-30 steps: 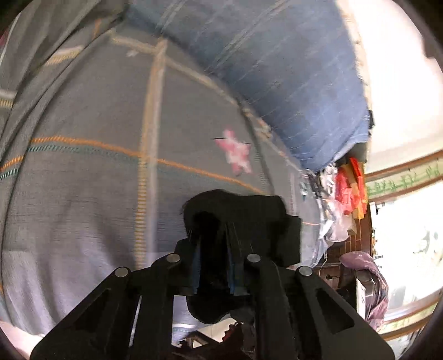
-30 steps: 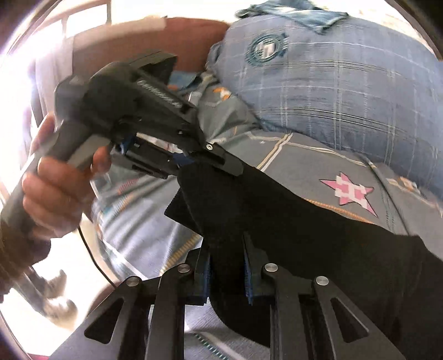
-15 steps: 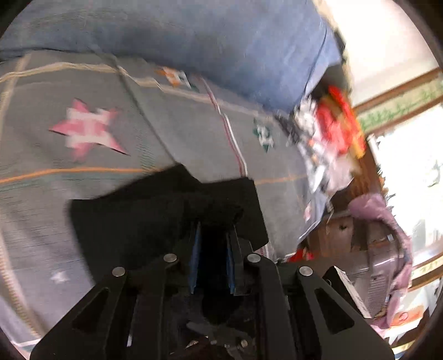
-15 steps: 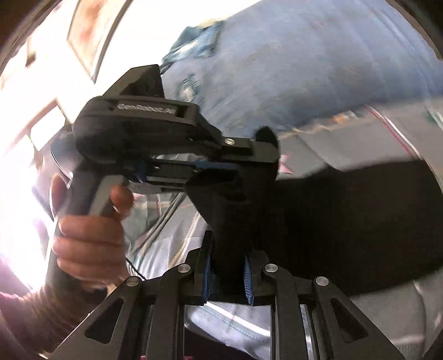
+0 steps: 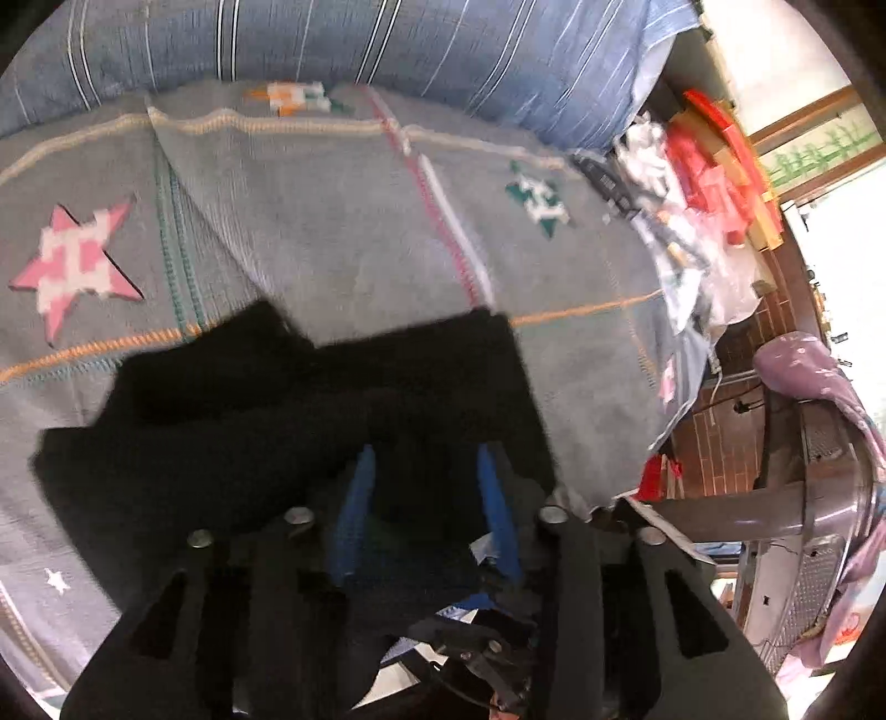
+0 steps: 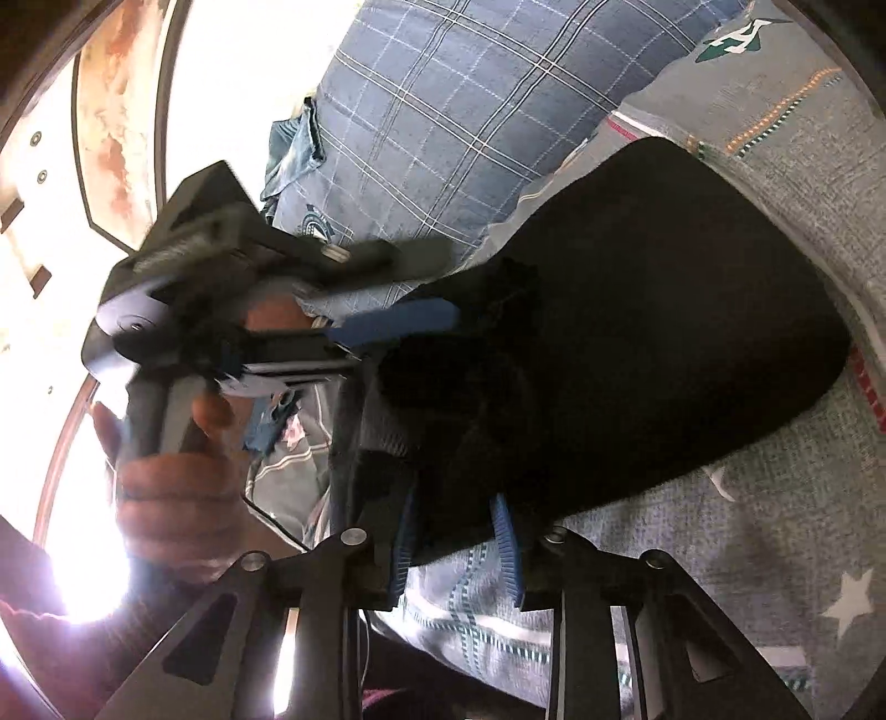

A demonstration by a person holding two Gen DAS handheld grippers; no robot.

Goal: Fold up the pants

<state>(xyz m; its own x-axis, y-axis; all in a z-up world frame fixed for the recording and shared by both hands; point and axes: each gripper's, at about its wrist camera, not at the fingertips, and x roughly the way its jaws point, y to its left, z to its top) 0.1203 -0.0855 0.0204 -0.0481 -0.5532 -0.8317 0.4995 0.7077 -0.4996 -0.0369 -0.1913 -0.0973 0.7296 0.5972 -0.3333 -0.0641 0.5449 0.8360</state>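
The black pants [image 5: 310, 399] lie folded on the grey star-patterned bedspread [image 5: 332, 221]. In the left wrist view my left gripper [image 5: 425, 451] stands over their near edge. Its jaws are opening, the blue pads [image 5: 354, 498] set apart with loose black cloth between them. In the right wrist view the pants [image 6: 664, 332] stretch away to the right. My right gripper [image 6: 454, 498] is at their near corner, its jaws also opening around a bunch of cloth. The left gripper [image 6: 410, 343], held by a hand [image 6: 177, 498], shows there just left of the pants.
A blue plaid pillow [image 5: 387, 44] lies along the far side of the bedspread [image 6: 775, 526], also visible as the pillow [image 6: 443, 111] in the right wrist view. Red and white clutter [image 5: 709, 183] crowds the bed's right edge. A purple cloth [image 5: 803, 376] hangs over a metal frame beyond it.
Both grippers swung across the bed with the pants' edge and laid it down over the rest. Both pairs of pads, pinched tight on cloth before, now stand wider apart.
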